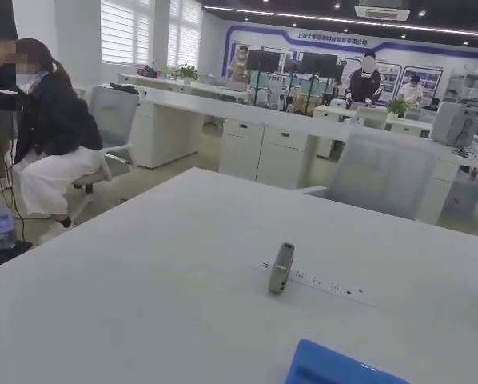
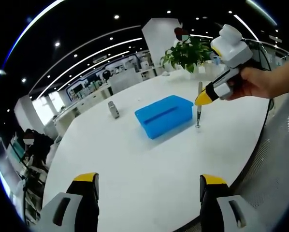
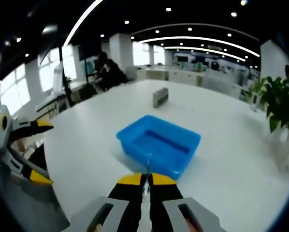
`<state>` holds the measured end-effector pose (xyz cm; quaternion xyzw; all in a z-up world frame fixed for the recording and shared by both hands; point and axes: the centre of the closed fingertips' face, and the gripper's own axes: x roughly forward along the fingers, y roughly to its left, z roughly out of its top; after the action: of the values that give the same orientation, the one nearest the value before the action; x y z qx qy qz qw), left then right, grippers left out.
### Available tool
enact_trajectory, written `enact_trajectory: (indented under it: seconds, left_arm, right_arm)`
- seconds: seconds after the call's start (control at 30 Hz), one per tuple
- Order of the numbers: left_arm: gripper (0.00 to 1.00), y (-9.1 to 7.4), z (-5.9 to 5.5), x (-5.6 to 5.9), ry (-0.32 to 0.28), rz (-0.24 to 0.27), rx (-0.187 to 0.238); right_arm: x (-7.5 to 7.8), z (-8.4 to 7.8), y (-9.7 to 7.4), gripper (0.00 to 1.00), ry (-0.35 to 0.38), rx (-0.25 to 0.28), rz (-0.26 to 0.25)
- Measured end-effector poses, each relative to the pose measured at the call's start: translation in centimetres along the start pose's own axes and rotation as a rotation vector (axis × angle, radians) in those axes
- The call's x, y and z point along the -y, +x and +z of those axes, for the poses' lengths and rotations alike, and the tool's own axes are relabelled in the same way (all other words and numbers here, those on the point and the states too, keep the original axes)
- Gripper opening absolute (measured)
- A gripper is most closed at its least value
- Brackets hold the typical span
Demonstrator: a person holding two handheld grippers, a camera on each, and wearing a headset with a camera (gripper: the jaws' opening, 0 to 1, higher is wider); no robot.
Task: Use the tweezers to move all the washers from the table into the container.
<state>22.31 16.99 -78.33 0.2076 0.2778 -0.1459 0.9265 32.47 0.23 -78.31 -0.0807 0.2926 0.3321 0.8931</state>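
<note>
Left gripper: we are holding it spread wide over the counter.
Right gripper: we are pinching the tweezers upright.
Tweezers: tips are pointing down at the counter, just beside the blue container.

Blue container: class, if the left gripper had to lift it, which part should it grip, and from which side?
Probably the long wall of the blue container nearest the open left gripper, taken from above with one jaw inside and one outside. It sits flat and open-topped on the table, its walls thin and upright, so a rim pinch suits it better than spanning the body.
</note>
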Motion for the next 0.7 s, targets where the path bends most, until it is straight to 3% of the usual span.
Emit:
enact_trajectory:
  seconds: [0.23,0.43,0.53,0.7]
  left_arm:
    - [0.88,0.0,0.0,0.0,0.004,-0.002,-0.001]
    - [0.88,0.0,0.0,0.1,0.005,-0.002,-0.002]
    - [0.88,0.0,0.0,0.1,0.010,-0.004,-0.005]
    - [0.88,-0.1,0.1,0.0,0.001,0.002,0.003]
  right_arm:
    - [-0.1,2.3,-1.0,0.00,-0.014,0.044,0.004]
    - [0.5,5.4,-1.6,0.00,-0.020,0.114,-0.004]
    - [1.1,6.6,-1.4,0.00,-0.039,0.133,-0.018]
    - [2.3,7.1,0.0,0.00,-0.058,0.133,-0.044]
